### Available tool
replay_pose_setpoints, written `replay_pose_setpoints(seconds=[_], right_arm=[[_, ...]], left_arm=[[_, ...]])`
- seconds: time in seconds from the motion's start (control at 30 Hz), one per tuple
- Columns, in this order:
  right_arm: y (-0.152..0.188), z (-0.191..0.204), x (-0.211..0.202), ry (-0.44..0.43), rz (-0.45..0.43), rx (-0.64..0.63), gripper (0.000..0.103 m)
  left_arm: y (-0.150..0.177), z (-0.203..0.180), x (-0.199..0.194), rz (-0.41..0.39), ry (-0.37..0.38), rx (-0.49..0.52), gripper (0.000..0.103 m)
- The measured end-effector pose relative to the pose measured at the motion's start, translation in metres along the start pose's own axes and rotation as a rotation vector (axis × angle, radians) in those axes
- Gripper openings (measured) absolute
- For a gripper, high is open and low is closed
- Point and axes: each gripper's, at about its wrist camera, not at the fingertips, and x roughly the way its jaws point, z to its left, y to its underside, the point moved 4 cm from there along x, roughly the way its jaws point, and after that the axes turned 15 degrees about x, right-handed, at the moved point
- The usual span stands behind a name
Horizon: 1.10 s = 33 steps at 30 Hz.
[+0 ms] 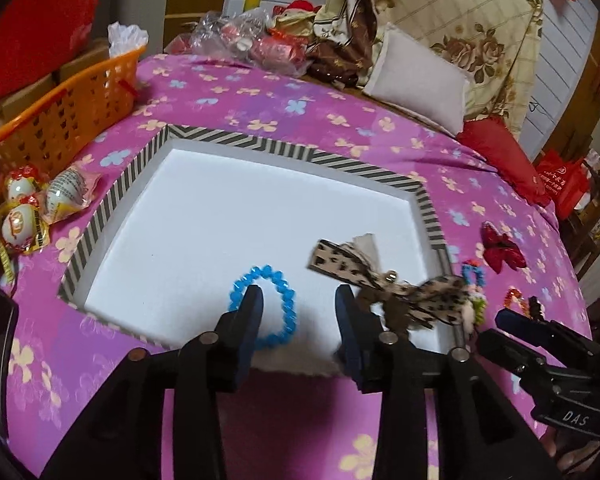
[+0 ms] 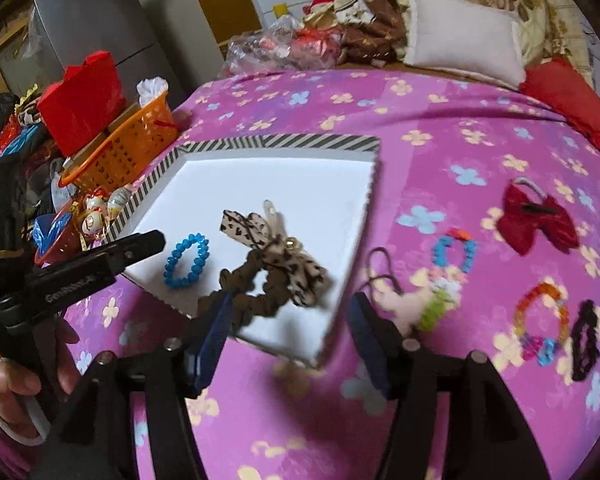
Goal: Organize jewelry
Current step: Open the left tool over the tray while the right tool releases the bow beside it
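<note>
A white tray with a striped rim [image 1: 236, 145] [image 2: 284, 142] lies on the purple flowered bedspread. A blue bead bracelet [image 1: 265, 304] [image 2: 187, 260] lies in it. My left gripper [image 1: 298, 300] is open above the tray's near edge, empty. A leopard-print bow scrunchie [image 2: 276, 268] [image 1: 384, 284] hangs blurred over the tray's near right corner, its brown band draped on the left finger [image 2: 216, 320] of my open right gripper [image 2: 288, 312]. On the bedspread to the right lie a red bow [image 2: 536, 220], bead bracelets [image 2: 454, 254] [image 2: 540, 320], a plush hair tie [image 2: 412, 300] and a black scrunchie [image 2: 584, 336].
An orange basket [image 1: 64, 116] [image 2: 128, 148] and wrapped toy eggs [image 1: 32, 208] sit left of the tray. Pillows [image 1: 420, 76], a red cushion [image 1: 504, 152] and plastic-wrapped items [image 1: 244, 36] crowd the far edge of the bed.
</note>
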Motion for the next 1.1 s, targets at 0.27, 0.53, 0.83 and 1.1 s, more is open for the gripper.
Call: replay_pose_setpoints(seconds=[0.27,0.53,0.83,1.1], right_arm=[[0.011,-0.047,-0.054,0.054,-0.073,0.035,0.078],[0.031,-0.108,-0.099,0.135,-0.117,0.107,0.082],[0.051,-0.162,-0.128,0.186,-0.135,0.188,0.082],[0.063,-0.192,-0.14,0.208,-0.141,0.238,0.082]], left_arm=[[0.013,-0.046,-0.026,-0.033,0.006,0.045,0.026],[0.027,-0.098,-0.04,-0.045,0.029,0.112,0.026],[0.036,-0.142,-0.044,-0.039,0.044,0.174,0.026],[0.042,-0.169,-0.042,-0.027,0.055,0.217,0.026]])
